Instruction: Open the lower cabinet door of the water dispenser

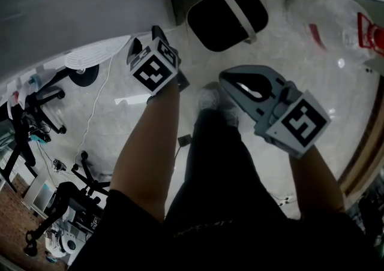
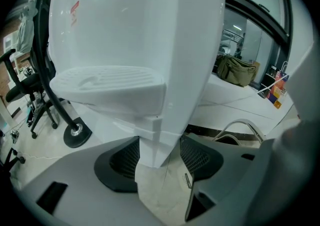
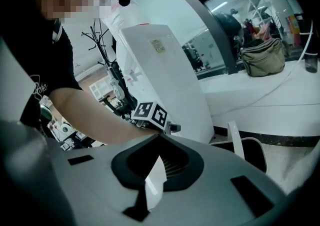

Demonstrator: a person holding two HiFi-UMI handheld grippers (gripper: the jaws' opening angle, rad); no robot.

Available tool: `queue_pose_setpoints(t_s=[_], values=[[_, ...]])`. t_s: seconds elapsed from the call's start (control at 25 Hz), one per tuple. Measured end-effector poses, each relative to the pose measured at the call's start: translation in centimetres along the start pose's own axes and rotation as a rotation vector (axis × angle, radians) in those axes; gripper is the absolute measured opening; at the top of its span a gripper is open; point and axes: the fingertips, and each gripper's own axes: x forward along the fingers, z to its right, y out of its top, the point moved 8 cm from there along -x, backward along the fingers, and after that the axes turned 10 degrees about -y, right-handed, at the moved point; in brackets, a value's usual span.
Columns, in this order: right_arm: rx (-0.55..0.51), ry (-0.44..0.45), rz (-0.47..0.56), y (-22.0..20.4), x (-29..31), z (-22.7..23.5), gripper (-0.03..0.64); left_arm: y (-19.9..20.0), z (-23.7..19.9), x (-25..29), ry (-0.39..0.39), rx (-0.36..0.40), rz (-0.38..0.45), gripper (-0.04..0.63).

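The white water dispenser (image 1: 78, 12) stands at the upper left of the head view, and its drip tray (image 2: 107, 82) juts out above my left gripper. The left gripper (image 2: 159, 157) points down at the cabinet's lower front. A white door corner (image 2: 152, 145) sits between its wide black pads (image 2: 125, 157), which lie close on both sides without a clear squeeze. Its marker cube (image 1: 155, 67) shows against the dispenser. My right gripper (image 1: 234, 83) hangs apart to the right, over the floor. Its jaws (image 3: 157, 167) are together, with only a thin white slit between them and nothing held.
A black bin with a white handle (image 1: 227, 17) stands on the floor beyond both grippers. Office chairs (image 1: 36, 102) and a chair base (image 2: 75, 132) crowd the left. An olive bag (image 3: 262, 57) lies on a white ledge by the glass wall. The person's shoes (image 1: 210, 99) are below.
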Motion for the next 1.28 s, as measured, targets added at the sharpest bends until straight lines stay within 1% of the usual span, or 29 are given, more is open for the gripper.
queue_pose_setpoints(t_s=[0.28, 0.4, 0.88, 1.12, 1.28], values=[[-0.011, 0.005, 0.001, -0.2, -0.4, -0.3, 0.012, -0.2, -0.1, -0.2, -0.019, 0.022, -0.01, 0.232], [-0.016, 0.007, -0.003, -0.3, -0.6, -0.5, 0.012, -0.2, -0.2, -0.2, -0.032, 0.028, -0.013, 0.23], [-0.035, 0.003, -0.002, -0.4, -1.4, -0.6, 0.012, -0.3, -0.1, -0.5, -0.048, 0.018, -0.019, 0.196], [-0.042, 0.006, -0.002, -0.6, -1.7, -1.1, 0.012, -1.7, -0.5, -1.5, -0.046, 0.028, -0.029, 0.187], [-0.049, 0.009, 0.002, -0.5, -2.0, -1.4, 0.012, -2.4, -0.9, -2.1, -0.062, 0.049, -0.042, 0.184]])
